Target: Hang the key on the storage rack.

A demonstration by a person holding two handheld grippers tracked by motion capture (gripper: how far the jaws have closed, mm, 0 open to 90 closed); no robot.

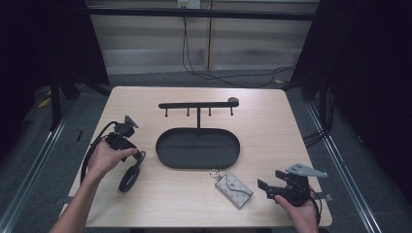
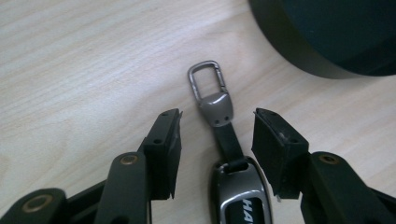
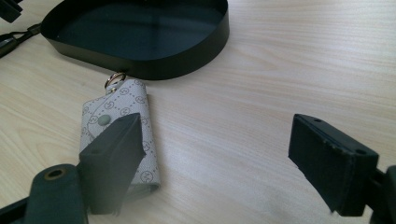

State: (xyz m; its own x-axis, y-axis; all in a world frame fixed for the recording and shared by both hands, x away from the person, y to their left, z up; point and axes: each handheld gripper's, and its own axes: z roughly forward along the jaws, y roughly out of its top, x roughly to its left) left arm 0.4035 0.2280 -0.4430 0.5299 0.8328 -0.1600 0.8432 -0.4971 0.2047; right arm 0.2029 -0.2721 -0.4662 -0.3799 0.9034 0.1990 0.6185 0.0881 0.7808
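Left gripper [image 2: 217, 135] sits low over the car key fob [image 2: 240, 196], jaws half spread w/ the fob's black strap [image 2: 229, 140] and metal clasp between them. The pads aren't touching it yet, so nothing is pinched. The strap is the thin, easy part to nip, prob. why the gripper lines up there, not on the fat body. The clip ring [image 2: 206, 77] points away from the gripper, toward the black oval tray [image 2: 299, 46] nearby; fob lies flat on the table [image 1: 262, 126], left of the tray.

Right gripper [image 3: 215, 154] rests at the table's near right, jaws spread wide, holding nothing. It's parked beside the grey key pouch [image 3: 123, 126], likely next in line. Hook rack [image 1: 197, 105] stands behind the tray, hooks bare.

Writing: fob shows white letters "HA…", rest cut off. Pouch has a repeating round monogram print, too small to read.
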